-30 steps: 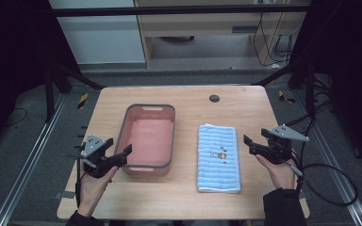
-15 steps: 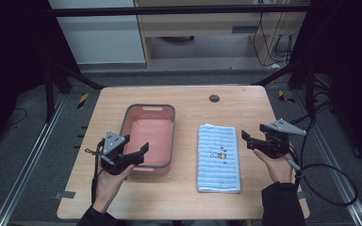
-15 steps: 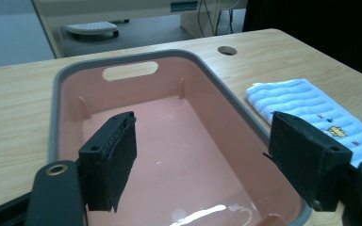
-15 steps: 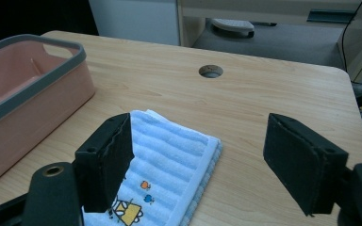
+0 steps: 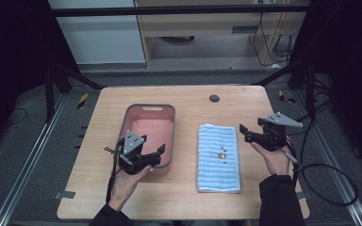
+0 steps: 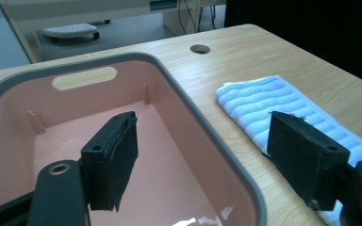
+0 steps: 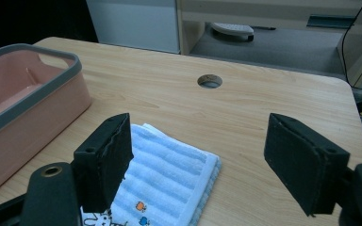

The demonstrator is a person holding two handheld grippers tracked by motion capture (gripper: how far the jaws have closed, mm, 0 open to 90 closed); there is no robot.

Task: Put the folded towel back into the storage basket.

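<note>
A: Which objects are shown nearest the jaws, and where are they placed?

B: A pink tub (image 5: 151,133) with a grey rim is seen left of centre on the wooden worktop (image 5: 226,101). A folded blue striped towel (image 5: 218,157) is laid flat just to its right, apart from it. The tub is shown empty in the left gripper view, with a slot handle (image 6: 84,77) cut in its far wall.

A: How are the grippers held?

B: The left gripper (image 5: 156,153) is held over the tub's near right corner; its jaws are spread wide and nothing is gripped between them. In its own view one jaw is seen above the tub's floor and the other above the towel's (image 6: 283,106) edge, with the grey rim between them. The right gripper (image 5: 242,133) is held just beside the towel's right edge, near its far end, jaws likewise parted and empty. In the right gripper view the towel's far corner (image 7: 169,172) is seen between the jaws.

A: Can any writing or label be read?

B: A small printed motif (image 5: 219,154) in orange, blue and black is carried at the towel's middle; no lettering can be made out on it. A round cable hole (image 5: 214,98) is set in the worktop beyond the towel.
</note>
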